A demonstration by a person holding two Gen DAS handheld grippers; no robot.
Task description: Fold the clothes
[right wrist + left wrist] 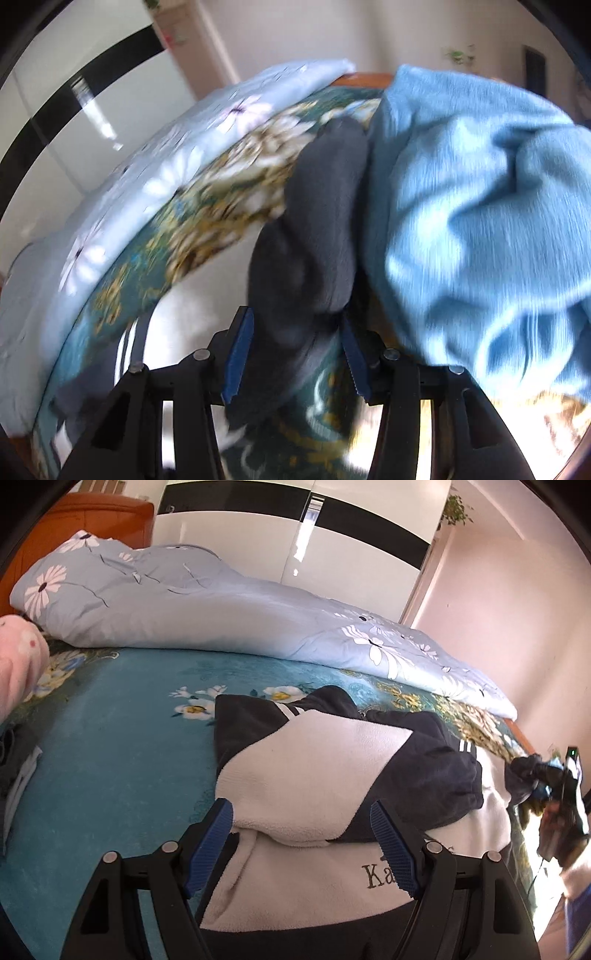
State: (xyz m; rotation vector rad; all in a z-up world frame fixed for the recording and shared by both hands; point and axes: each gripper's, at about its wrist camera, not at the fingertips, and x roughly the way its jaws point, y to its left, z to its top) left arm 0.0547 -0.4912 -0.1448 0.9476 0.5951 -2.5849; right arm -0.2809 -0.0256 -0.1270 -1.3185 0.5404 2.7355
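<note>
A white and navy fleece jacket (314, 775) with striped cuffs lies partly folded on the teal floral bedspread (110, 746). My left gripper (301, 806) is open, its blue pads (212, 843) on either side of the white folded part, low over the jacket. My right gripper (295, 328) is shut on a dark navy sleeve (314, 229) of the jacket and holds it up; that view is blurred. The right gripper also shows at the far right of the left wrist view (554, 779), holding dark cloth.
A light blue flowered duvet (221, 605) is bunched along the far side of the bed. A light blue garment (480, 206) lies right of the sleeve. A pink cloth (18, 657) and grey clothes (14, 760) lie at the left. A wardrobe (295, 528) stands behind.
</note>
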